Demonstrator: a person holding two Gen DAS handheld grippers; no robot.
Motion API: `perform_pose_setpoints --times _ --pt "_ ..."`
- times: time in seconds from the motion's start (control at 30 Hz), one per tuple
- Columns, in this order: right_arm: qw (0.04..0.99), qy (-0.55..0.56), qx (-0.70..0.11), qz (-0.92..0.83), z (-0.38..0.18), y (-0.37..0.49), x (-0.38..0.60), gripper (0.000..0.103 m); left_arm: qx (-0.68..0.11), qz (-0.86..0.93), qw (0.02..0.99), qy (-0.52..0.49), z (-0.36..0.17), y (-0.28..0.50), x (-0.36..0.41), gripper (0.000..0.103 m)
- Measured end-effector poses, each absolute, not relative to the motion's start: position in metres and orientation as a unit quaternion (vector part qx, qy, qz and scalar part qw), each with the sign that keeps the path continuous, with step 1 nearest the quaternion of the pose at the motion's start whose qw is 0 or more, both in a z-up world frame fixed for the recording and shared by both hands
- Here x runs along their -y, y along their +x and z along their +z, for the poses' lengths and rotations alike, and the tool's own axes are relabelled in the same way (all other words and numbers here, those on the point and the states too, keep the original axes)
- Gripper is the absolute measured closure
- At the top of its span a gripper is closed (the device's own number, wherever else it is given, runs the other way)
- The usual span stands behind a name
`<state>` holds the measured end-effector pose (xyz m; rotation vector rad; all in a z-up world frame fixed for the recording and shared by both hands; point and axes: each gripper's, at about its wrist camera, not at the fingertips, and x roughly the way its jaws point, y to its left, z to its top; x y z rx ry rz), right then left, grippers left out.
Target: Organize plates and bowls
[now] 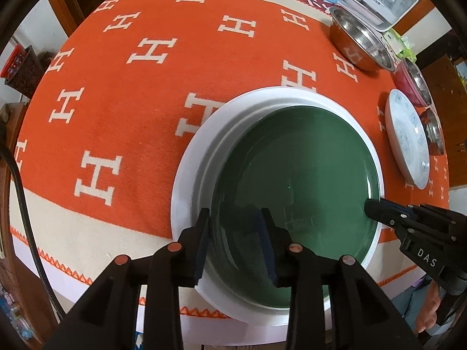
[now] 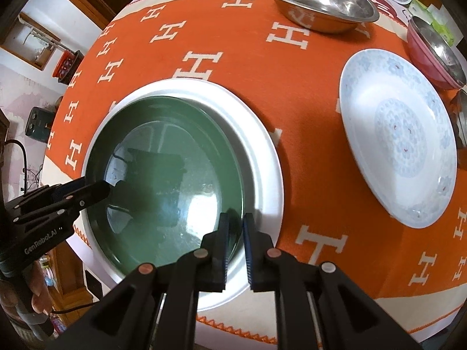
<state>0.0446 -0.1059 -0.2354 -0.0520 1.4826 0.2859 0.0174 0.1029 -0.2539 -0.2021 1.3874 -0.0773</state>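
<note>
Black fingers of the left gripper (image 1: 235, 245) stand apart astride the near-left rim of the green plate (image 1: 294, 175), their pads not pressing it; the plate sits nested inside a larger white plate (image 1: 186, 180) on the orange cloth (image 1: 116, 87); across it, the right gripper (image 2: 235, 245) straddles the opposite rim, its jaws a narrow gap apart, and whether its pads bite the rim I cannot tell. Glazed and glossy, the green plate looks stiff, slippery, breakable and fairly heavy; the raised rim is probably the only sound hold, taken from two sides and kept level. It is deep green, round, shallow and mirror-bright. Further right lie a white plate with pale blue flowers (image 2: 400, 151), a steel bowl (image 2: 318, 0) and a pink bowl (image 2: 429, 58).
</note>
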Motion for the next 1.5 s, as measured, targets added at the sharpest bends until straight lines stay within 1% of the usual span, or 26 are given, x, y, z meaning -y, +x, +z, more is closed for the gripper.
perform_pose_setpoints --times 0.1,0.17,0.23,0.27,0.3,0.33,0.43,0.77,0.83,0.9,0.93,1.17,1.33,1.43,1.47,1.5 --pt "0.728 -0.027 -0.673 0.13 -0.236 0.045 0.105 0.092 -0.638 -0.035 0.764 -0.089 -0.253 0.017 -0.1 0.067" --pt "0.728 -0.032 -0.672 0.131 -0.235 0.044 0.104 0.092 -0.637 -0.036 0.765 -0.087 -0.251 0.017 -0.099 0.062" --pt "0.729 -0.037 -0.67 0.134 -0.234 0.044 0.102 0.091 -0.631 -0.038 0.77 -0.082 -0.245 0.016 -0.097 0.042" --pt "0.731 -0.041 -0.667 0.134 -0.232 0.043 0.101 0.091 -0.626 -0.036 0.776 -0.075 -0.241 0.015 -0.096 0.036" --pt "0.736 -0.048 -0.662 0.132 -0.23 0.043 0.101 0.091 -0.617 -0.028 0.784 -0.06 -0.235 0.014 -0.094 0.027" --pt "0.741 -0.054 -0.657 0.131 -0.227 0.042 0.1 0.091 -0.611 -0.023 0.789 -0.051 -0.232 0.014 -0.092 0.025" --pt "0.749 -0.06 -0.646 0.132 -0.218 0.043 0.099 0.091 -0.596 -0.018 0.803 -0.018 -0.219 0.014 -0.087 0.025" --pt "0.762 -0.049 -0.626 0.156 -0.193 0.034 0.101 0.09 -0.574 -0.031 0.818 0.003 -0.194 0.009 -0.071 0.025" --pt "0.764 -0.049 -0.624 0.158 -0.189 0.031 0.104 0.087 -0.569 -0.031 0.822 0.008 -0.191 0.008 -0.067 0.025" --pt "0.764 -0.045 -0.623 0.161 -0.187 0.029 0.105 0.081 -0.565 -0.028 0.825 0.014 -0.186 0.007 -0.062 0.025" --pt "0.764 -0.042 -0.622 0.164 -0.185 0.027 0.107 0.08 -0.564 -0.027 0.825 0.014 -0.185 0.007 -0.06 0.025" --pt "0.769 -0.035 -0.61 0.186 -0.17 0.013 0.115 0.079 -0.535 -0.034 0.844 0.017 -0.155 -0.002 -0.043 0.024" --pt "0.792 -0.032 -0.58 0.187 -0.145 0.005 0.133 0.079 -0.505 -0.054 0.861 0.018 -0.128 -0.002 -0.024 0.015" --pt "0.811 -0.023 -0.557 0.177 -0.128 0.004 0.152 0.079 -0.485 -0.06 0.872 0.021 -0.112 0.002 -0.01 0.015" --pt "0.817 -0.018 -0.55 0.173 -0.122 0.005 0.16 0.078 -0.478 -0.065 0.876 0.023 -0.107 0.006 -0.003 0.014" --pt "0.823 -0.013 -0.543 0.168 -0.117 0.005 0.168 0.073 -0.475 -0.068 0.877 0.025 -0.104 0.008 0.001 0.013"
